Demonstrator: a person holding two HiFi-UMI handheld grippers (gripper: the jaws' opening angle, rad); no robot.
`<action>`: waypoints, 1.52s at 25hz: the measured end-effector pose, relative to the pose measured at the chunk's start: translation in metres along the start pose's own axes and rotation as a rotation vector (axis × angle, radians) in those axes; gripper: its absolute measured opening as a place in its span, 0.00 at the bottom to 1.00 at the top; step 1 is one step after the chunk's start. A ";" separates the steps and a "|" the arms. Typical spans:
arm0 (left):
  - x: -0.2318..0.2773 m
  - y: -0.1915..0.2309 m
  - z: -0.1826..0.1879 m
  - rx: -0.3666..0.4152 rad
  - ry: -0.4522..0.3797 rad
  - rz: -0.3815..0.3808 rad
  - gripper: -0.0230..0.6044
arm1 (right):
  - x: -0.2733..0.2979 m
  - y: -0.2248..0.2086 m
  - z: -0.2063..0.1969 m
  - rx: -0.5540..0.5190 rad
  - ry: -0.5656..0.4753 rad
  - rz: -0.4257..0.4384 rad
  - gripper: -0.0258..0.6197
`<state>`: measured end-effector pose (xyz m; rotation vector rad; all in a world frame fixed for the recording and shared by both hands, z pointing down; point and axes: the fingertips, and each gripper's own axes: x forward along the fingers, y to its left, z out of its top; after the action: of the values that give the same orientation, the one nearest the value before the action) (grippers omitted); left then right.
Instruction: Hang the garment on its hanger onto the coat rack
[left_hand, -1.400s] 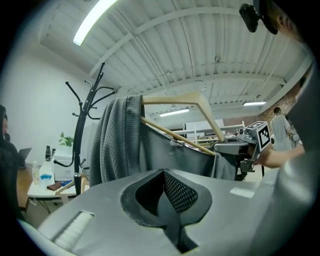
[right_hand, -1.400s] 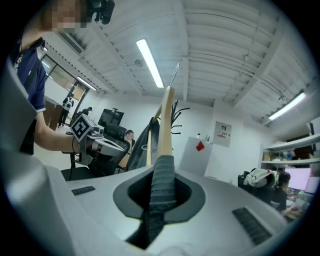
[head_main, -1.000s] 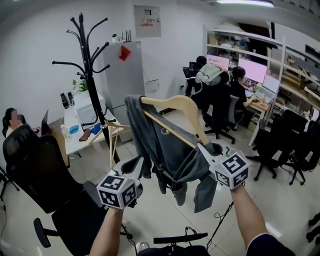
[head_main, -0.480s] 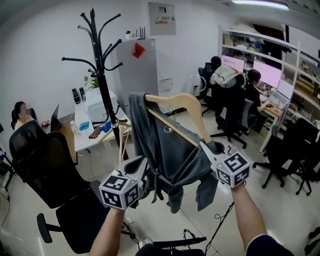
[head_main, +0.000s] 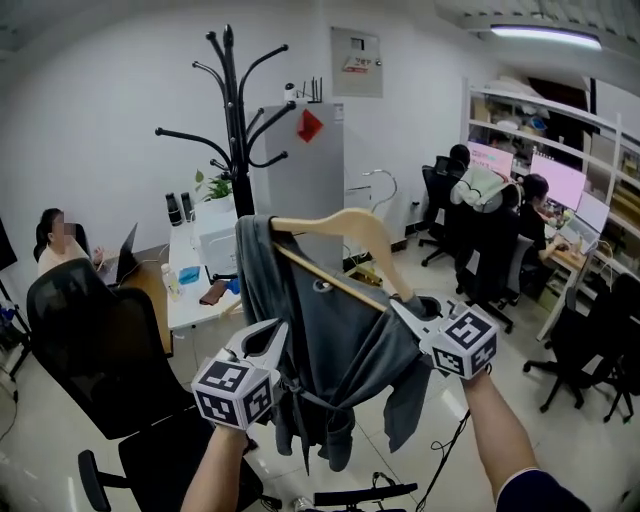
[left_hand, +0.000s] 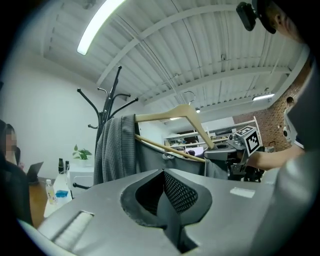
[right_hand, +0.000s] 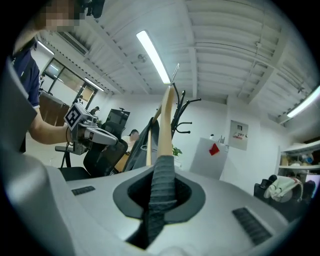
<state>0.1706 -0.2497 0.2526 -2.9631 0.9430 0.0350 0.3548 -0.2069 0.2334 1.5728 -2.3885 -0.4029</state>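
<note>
The left forearm (head_main: 215, 478) and right forearm (head_main: 497, 432) reached up from the bottom edge of the head view, each holding its gripper roughly level. The left gripper (head_main: 272, 336) had its jaws drawn together, tips at the hanging edge of the garment (head_main: 330, 330). The right gripper (head_main: 400, 306) was clamped on the cloth-covered end of the hanger (head_main: 350, 222).

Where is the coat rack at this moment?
In the head view the black coat rack stands upper left of centre, behind the garment on its hanger, just left of a grey cabinet.
</note>
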 end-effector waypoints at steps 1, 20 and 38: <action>0.001 0.013 0.003 0.005 -0.001 0.012 0.01 | 0.015 0.001 0.006 -0.011 -0.004 0.017 0.09; 0.015 0.174 0.011 -0.005 0.014 0.184 0.01 | 0.238 0.021 0.033 -0.064 -0.003 0.270 0.09; 0.035 0.222 -0.028 -0.054 0.073 0.312 0.01 | 0.349 0.012 -0.012 -0.072 0.071 0.438 0.09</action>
<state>0.0710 -0.4517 0.2744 -2.8492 1.4270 -0.0405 0.2149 -0.5252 0.2694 0.9742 -2.5352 -0.3283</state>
